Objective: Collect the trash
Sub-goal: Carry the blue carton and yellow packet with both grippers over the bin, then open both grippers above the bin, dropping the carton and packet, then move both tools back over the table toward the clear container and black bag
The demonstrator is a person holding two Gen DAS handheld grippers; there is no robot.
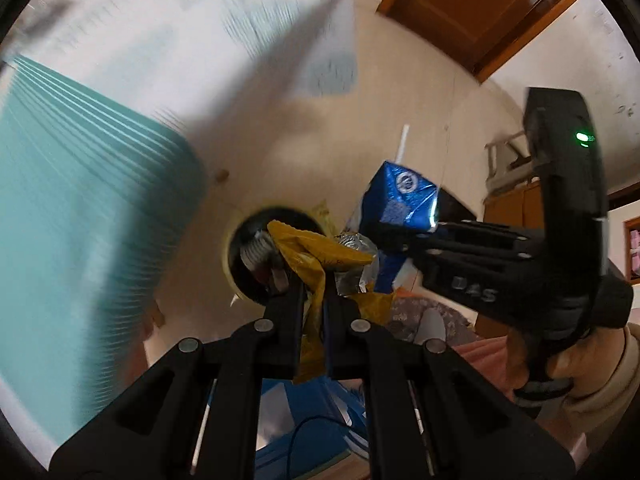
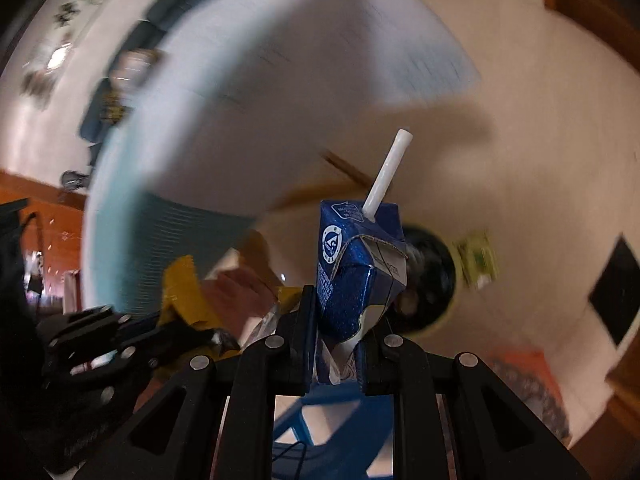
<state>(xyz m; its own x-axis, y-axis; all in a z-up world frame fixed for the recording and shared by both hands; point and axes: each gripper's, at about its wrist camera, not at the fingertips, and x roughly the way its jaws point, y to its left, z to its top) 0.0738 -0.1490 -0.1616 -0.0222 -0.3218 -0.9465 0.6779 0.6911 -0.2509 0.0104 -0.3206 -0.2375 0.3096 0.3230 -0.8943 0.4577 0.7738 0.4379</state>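
Note:
My left gripper is shut on a crumpled yellow wrapper with a silver foil lining. It hangs over a round bin with a black liner on the floor. My right gripper is shut on a dented blue drink carton with a white straw sticking up. Behind the carton lies the bin. In the left wrist view the right gripper holds the carton just right of the wrapper. In the right wrist view the left gripper with the wrapper is at the left.
A table with a white and teal cloth looms blurred at the left and above. A small green and yellow scrap and a black square lie on the beige floor. A blue stool is under the grippers. A wooden door stands behind.

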